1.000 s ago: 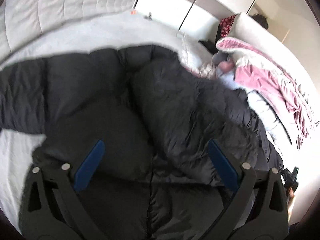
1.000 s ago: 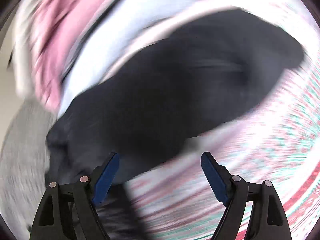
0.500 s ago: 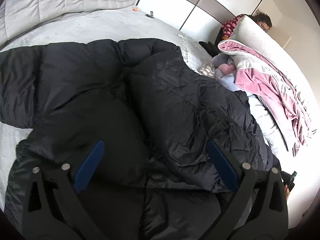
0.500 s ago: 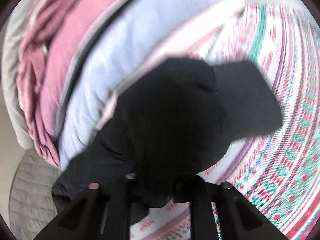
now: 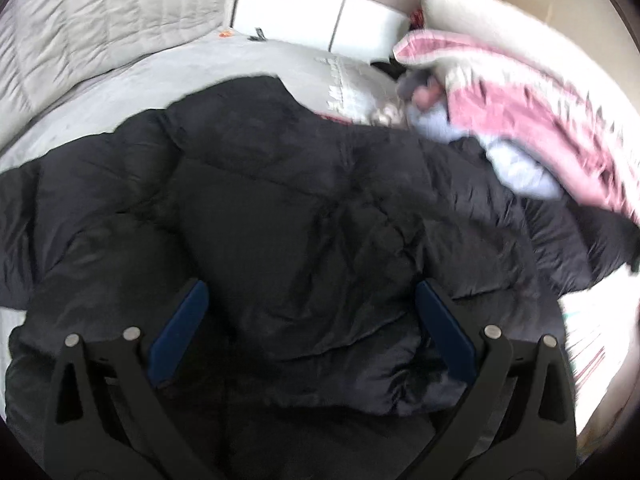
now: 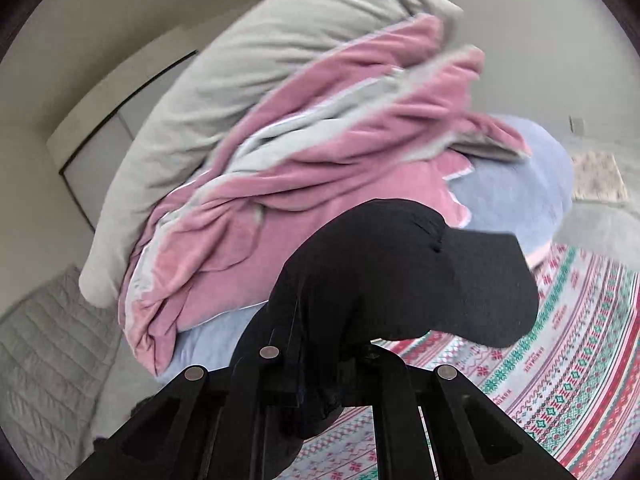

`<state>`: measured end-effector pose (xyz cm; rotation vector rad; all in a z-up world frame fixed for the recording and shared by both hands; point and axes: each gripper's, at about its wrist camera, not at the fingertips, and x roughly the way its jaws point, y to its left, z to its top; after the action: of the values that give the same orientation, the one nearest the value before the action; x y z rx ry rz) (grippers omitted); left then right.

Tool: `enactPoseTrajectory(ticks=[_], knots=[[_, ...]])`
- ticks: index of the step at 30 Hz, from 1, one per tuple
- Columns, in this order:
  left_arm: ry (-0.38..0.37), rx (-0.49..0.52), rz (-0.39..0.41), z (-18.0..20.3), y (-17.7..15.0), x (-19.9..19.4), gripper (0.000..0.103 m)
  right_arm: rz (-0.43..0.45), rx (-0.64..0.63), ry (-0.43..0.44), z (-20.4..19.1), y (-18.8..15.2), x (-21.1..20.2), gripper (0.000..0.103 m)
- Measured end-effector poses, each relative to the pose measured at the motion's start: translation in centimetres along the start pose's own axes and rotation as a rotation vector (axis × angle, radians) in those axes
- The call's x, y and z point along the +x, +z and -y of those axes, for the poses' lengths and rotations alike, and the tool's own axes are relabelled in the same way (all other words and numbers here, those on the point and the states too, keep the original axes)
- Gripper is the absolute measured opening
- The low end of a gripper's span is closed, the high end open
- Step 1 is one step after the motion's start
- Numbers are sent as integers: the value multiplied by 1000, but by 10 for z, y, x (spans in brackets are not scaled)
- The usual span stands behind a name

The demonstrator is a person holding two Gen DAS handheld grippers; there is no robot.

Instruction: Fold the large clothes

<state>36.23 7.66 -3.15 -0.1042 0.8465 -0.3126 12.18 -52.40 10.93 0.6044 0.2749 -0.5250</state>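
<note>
A large black puffer jacket lies spread on the grey bed, one side folded over its middle. My left gripper is open and empty, hovering just above the jacket's near part, blue pads wide apart. My right gripper is shut on the jacket's black sleeve end and holds it lifted above the patterned blanket; the cuff drapes over the closed fingers and hides the fingertips.
A pile of pink, white and pale blue bedding sits to the right of the jacket, also in the left wrist view. A red-and-green patterned blanket lies below the right gripper. Grey quilted headboard, white wardrobe doors.
My right gripper closed on the jacket's sleeve end and lifted it, the view tilting up toward the bedding pile. The left gripper shifted slightly over the jacket and stayed open.
</note>
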Motion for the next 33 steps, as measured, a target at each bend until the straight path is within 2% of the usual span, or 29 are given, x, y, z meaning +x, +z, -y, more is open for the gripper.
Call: enactPoseTrajectory(ticks=[3, 6, 11, 15, 19, 22, 26, 29, 33], knots=[[56, 76, -49, 14, -9, 20, 103, -22, -18, 14, -26, -11, 3, 9], [37, 109, -85, 14, -14, 27, 103, -26, -93, 38, -69, -18, -2, 9], [-17, 43, -80, -4, -9, 17, 103, 27, -337, 164, -195, -37, -32, 9], [-39, 24, -94, -11, -11, 13, 103, 46, -511, 279, -297, -69, -54, 9], [-58, 10, -78, -16, -11, 1, 103, 53, -736, 324, -387, -128, -60, 9], [-80, -20, -66, -26, -10, -10, 103, 2, -883, 341, -431, -184, -46, 9], [-94, -76, -31, -52, -10, -32, 103, -108, -1056, 372, -460, -266, -23, 9], [-93, -142, -1, -74, -4, -43, 103, -193, -1173, 353, -465, -329, 4, 9], [-115, -275, 26, -111, -4, -53, 103, -307, -1224, 309, -461, -388, 43, 12]])
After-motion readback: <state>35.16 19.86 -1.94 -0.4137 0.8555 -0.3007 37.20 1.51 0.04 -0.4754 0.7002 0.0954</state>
